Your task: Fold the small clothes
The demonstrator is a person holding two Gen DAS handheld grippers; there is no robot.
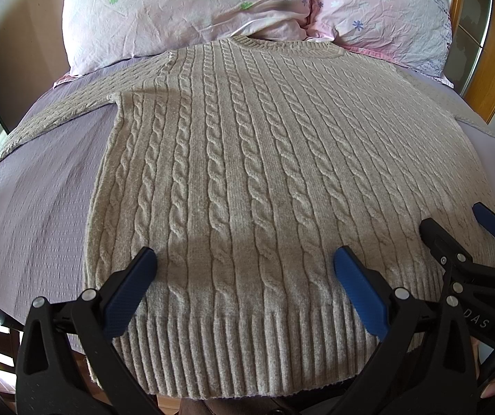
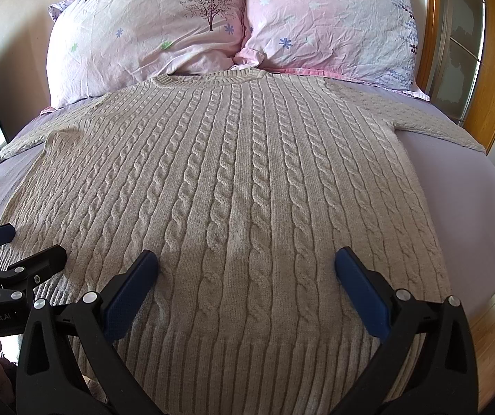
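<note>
Hovering wide apart and holding nothing, left gripper [image 1: 244, 259] and right gripper [image 2: 245, 259] overhang the beige cable-knit sweater [image 1: 247, 173] near its ribbed hem.

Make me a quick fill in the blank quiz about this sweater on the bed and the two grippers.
The sweater lies spread ____ on the bed.
Both the left gripper and the right gripper have their jaws ____.
Beyond the collar lie two ____ with a flower print.

Missing words: flat; open; pillows
</note>
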